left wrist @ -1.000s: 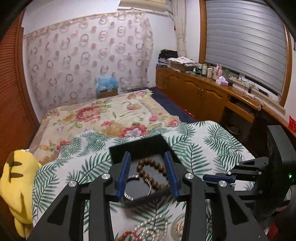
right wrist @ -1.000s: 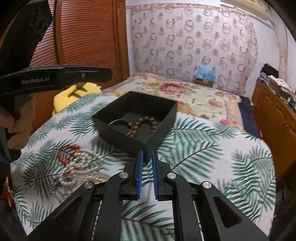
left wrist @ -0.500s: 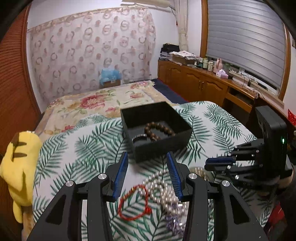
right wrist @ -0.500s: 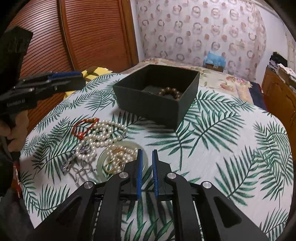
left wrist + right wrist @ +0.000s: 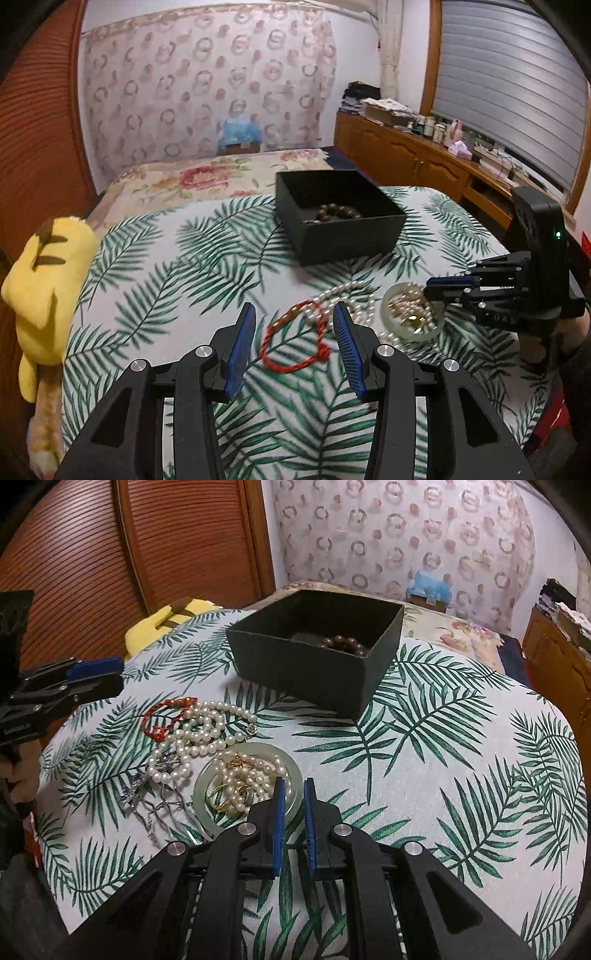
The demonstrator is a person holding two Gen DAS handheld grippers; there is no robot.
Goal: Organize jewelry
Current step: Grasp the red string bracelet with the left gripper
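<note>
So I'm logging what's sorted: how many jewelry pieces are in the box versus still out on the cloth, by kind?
In the black box:
brown wooden bead bracelet: 1
silver ring-shaped piece: 1
On the cloth:
red cord bracelet: 1
white pearl strands: 2 at least
pale green bangle: 1
silver pieces: uncountable tangle
Total countable: 6

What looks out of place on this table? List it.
Loose jewelry lies in a tangle outside the black box: red cord bracelet, pearl necklace, silver chains. More pearls heap over the pale green bangle. Only the wooden bead bracelet is boxed.
</note>
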